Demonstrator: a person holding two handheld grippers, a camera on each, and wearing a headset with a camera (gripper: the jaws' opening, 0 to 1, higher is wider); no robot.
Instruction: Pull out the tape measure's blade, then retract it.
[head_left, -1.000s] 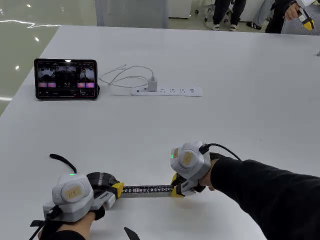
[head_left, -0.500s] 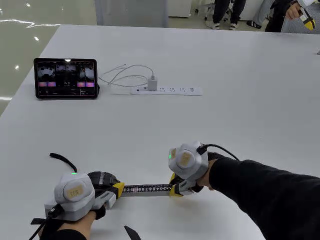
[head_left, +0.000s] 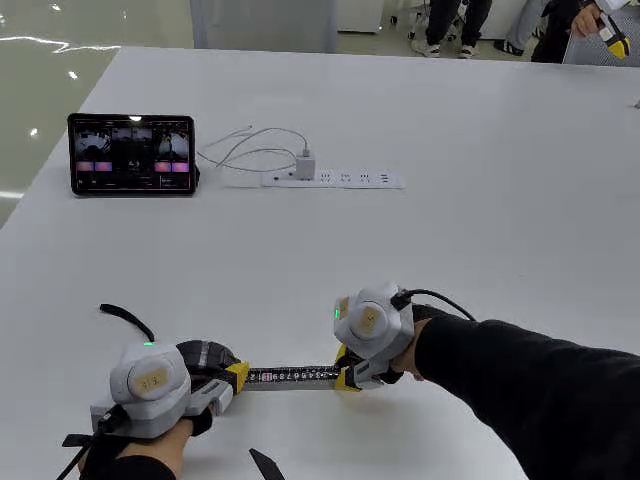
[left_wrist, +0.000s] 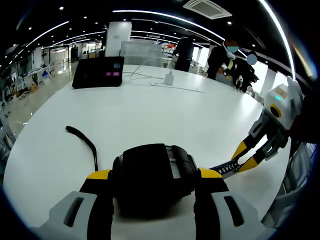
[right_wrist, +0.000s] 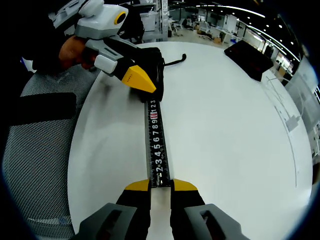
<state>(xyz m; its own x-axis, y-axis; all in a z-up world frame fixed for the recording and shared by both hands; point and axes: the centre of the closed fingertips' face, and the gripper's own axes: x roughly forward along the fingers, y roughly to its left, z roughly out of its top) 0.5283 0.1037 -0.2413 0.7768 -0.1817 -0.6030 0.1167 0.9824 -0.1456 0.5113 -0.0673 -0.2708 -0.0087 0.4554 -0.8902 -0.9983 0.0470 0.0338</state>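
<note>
The tape measure's black case (left_wrist: 152, 177) lies on the white table (head_left: 420, 200) between the yellow-tipped jaws of my left gripper (left_wrist: 155, 175), which is shut on it. The case (head_left: 205, 360) sits at the front left in the head view, its black wrist strap (head_left: 125, 321) trailing to the left. The black blade (right_wrist: 156, 150) with white numbers runs from the case (right_wrist: 150, 70) to my right gripper (right_wrist: 161, 185), shut on the blade's end. In the head view the blade (head_left: 292, 376) spans between the left gripper (head_left: 232, 380) and the right gripper (head_left: 346, 377).
A tablet (head_left: 132, 156) stands at the back left of the table. A white power strip (head_left: 335, 181) with a charger and cable (head_left: 250, 150) lies beyond the grippers. People stand past the table's far edge (head_left: 450, 25). A grey mesh chair (right_wrist: 35, 150) is beside the table.
My right gripper has slid slightly left toward the case, so the exposed blade is a little shorter. The left gripper and case have stayed put.
</note>
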